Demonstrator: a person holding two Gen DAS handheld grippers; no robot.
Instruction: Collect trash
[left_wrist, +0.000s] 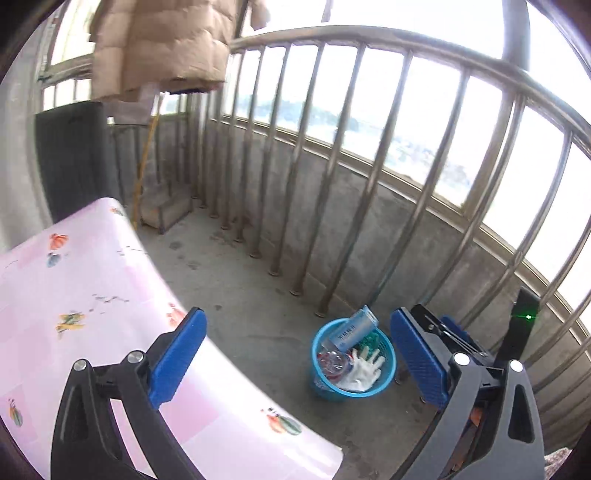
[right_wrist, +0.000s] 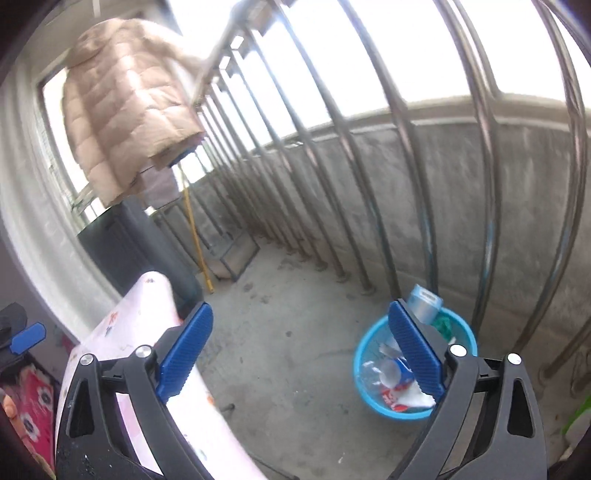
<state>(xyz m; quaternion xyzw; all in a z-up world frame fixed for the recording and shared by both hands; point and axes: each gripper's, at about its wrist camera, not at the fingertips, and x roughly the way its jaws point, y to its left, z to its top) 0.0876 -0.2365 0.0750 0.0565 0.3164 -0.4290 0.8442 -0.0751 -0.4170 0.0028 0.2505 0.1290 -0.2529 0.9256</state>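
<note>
A blue plastic basket (left_wrist: 321, 387) stands on the concrete floor by the railing. In it lie a clear blue-labelled bottle (left_wrist: 352, 328), a white glove (left_wrist: 364, 365) and a crushed clear bottle (left_wrist: 334, 363). My left gripper (left_wrist: 297, 315) hangs open and empty above the floor, with the basket below and just right of its middle. In the right wrist view the same basket (right_wrist: 369, 402) sits behind the right finger, and the bottle (right_wrist: 424, 302) and a red and white wrapper (right_wrist: 393, 397) show in it. My right gripper (right_wrist: 301, 308) is open too, with nothing between its fingers.
A table under a pink patterned cloth (left_wrist: 92, 295) fills the lower left of both views. Steel railing bars (left_wrist: 373, 166) on a low concrete wall close off the right side. A beige padded jacket (left_wrist: 162, 48) hangs overhead. A yellow pole (right_wrist: 194, 236) and a metal step frame (right_wrist: 236, 254) stand in the far corner.
</note>
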